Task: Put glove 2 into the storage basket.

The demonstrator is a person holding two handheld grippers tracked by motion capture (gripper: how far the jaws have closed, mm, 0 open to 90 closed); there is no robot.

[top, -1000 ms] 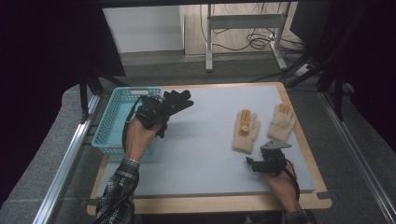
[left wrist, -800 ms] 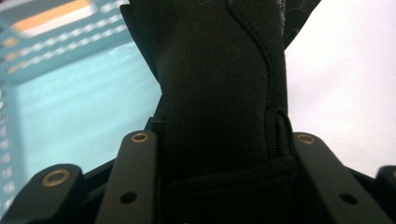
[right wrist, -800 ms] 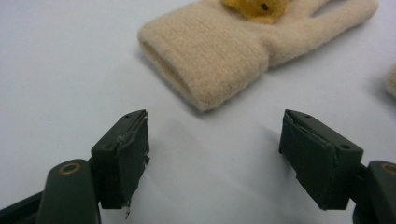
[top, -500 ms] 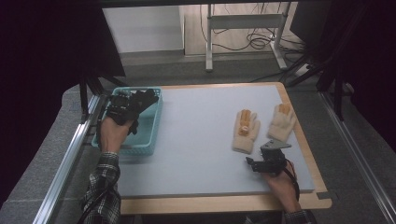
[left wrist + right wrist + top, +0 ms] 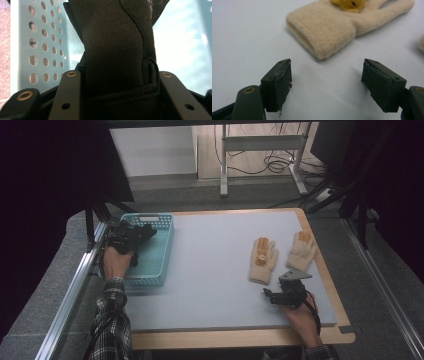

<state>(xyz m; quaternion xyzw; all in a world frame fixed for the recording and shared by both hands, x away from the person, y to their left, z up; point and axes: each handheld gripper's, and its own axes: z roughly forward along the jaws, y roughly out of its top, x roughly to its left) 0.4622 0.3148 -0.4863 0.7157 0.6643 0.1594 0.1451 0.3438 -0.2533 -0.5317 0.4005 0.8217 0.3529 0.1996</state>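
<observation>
A: Where is the left gripper (image 5: 131,236)?

B: Over the teal basket (image 5: 159,265) at the left edge of the worktop (image 5: 210,270). It carries a black glove (image 5: 117,50).

A: How do its jaws stand?

B: In the left gripper view the glove's cuff sits between the two jaws and the fabric rises up and away from them. The jaws have just been opening a little, yet they are clamped on the cuff. Behind the glove you see the basket's perforated wall and its pale floor.

A: So the glove is above the basket?

B: Yes, held over its inside. Whether the glove's far end touches the basket floor I cannot tell.

A: And the right gripper (image 5: 280,295)?

B: Low over the worktop near its front right, in the person's right hand (image 5: 302,320). Its jaws are wide apart, with bare worktop between them.

A: What lies before it?

B: A cream glove (image 5: 337,22) flat on the worktop, its cuff turned toward the jaws and just beyond them, not touching. It has an orange patch on top. In the high view a second cream glove (image 5: 301,250) lies just to its right, the two apart from each other.
</observation>
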